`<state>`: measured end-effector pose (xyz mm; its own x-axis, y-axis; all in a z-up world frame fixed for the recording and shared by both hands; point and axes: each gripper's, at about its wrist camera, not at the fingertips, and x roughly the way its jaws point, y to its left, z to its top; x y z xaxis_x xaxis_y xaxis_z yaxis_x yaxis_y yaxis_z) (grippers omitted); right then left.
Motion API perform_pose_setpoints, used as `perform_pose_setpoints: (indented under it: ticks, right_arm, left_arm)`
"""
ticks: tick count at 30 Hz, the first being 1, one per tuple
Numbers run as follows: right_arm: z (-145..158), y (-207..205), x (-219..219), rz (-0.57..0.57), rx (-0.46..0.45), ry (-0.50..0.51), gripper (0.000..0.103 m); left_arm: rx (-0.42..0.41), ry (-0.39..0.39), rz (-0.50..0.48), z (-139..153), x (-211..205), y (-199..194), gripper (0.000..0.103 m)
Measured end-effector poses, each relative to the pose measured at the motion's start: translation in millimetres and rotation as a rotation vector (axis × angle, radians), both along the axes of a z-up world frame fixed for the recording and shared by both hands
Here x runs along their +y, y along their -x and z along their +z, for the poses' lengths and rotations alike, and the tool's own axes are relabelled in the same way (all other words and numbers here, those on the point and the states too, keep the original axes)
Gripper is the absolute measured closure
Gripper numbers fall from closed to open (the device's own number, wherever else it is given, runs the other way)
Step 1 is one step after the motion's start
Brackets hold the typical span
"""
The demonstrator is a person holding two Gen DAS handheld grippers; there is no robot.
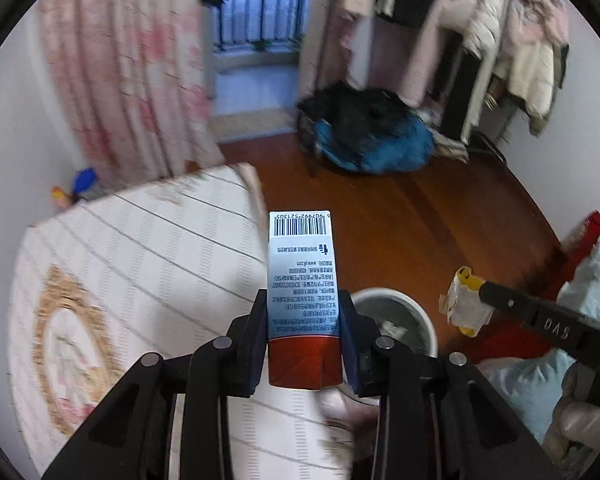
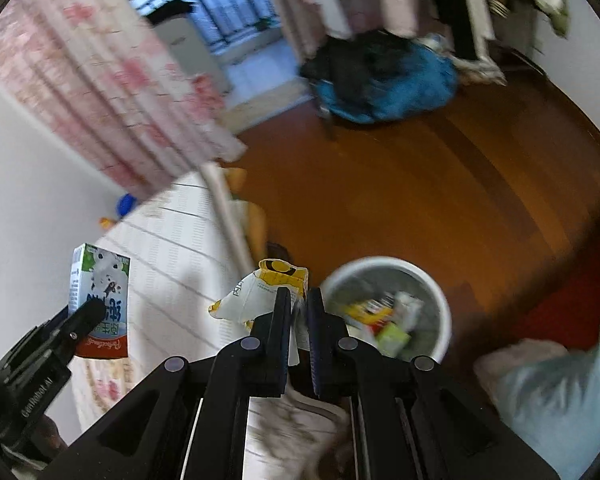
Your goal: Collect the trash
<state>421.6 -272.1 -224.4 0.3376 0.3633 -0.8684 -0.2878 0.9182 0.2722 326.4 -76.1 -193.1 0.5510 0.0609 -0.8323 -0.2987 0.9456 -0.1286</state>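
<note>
Left gripper (image 1: 302, 320) clamps a milk carton (image 1: 300, 280); right gripper (image 2: 299, 312) pinches a crumpled wrapper (image 2: 260, 292); bin (image 2: 444, 304) beneath already part-filled; both pieces await dropping.

I see a bed (image 1: 148, 248) with a striped, flowered cover at my left, pink curtains (image 1: 132, 68) behind it, a barred balcony window (image 1: 256, 4), coats (image 1: 496, 28) hanging at the right, and a blue-black heap of clothes (image 1: 376, 136) on the wooden floor (image 1: 412, 216).
</note>
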Motion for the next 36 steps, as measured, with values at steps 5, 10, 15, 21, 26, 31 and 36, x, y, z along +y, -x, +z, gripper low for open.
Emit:
perform_pose_setpoints:
  ticks: [5, 10, 15, 21, 26, 31, 36]
  right_arm:
    - [-58, -23, -50, -0.061, 0.091, 0.068, 0.095]
    - [-120, -43, -77, -0.097, 0.185, 0.106, 0.094]
    - [-173, -65, -85, -0.12, 0.257, 0.139, 0.094]
    - [-214, -81, -88, -0.107, 0.312, 0.185, 0.093]
    - [-221, -78, -90, -0.11, 0.338, 0.226, 0.025]
    - [-203, -65, -91, -0.108, 0.318, 0.247, 0.004]
    - [-162, -45, -91, -0.091, 0.265, 0.243, 0.001]
  left_arm:
    - [0.101, 0.082, -0.077, -53, -37, -45, 0.075]
    - [0.186, 0.104, -0.125, -98, -64, -81, 0.075]
    - [0.241, 0.113, -0.159, -135, -85, -108, 0.074]
    - [0.306, 0.125, -0.173, -160, -96, -121, 0.071]
    - [0.307, 0.081, -0.155, -159, -96, -115, 0.015]
    - [0.302, 0.039, -0.134, -145, -86, -97, 0.006]
    - [0.261, -0.001, -0.115, -114, -80, -76, 0.006]
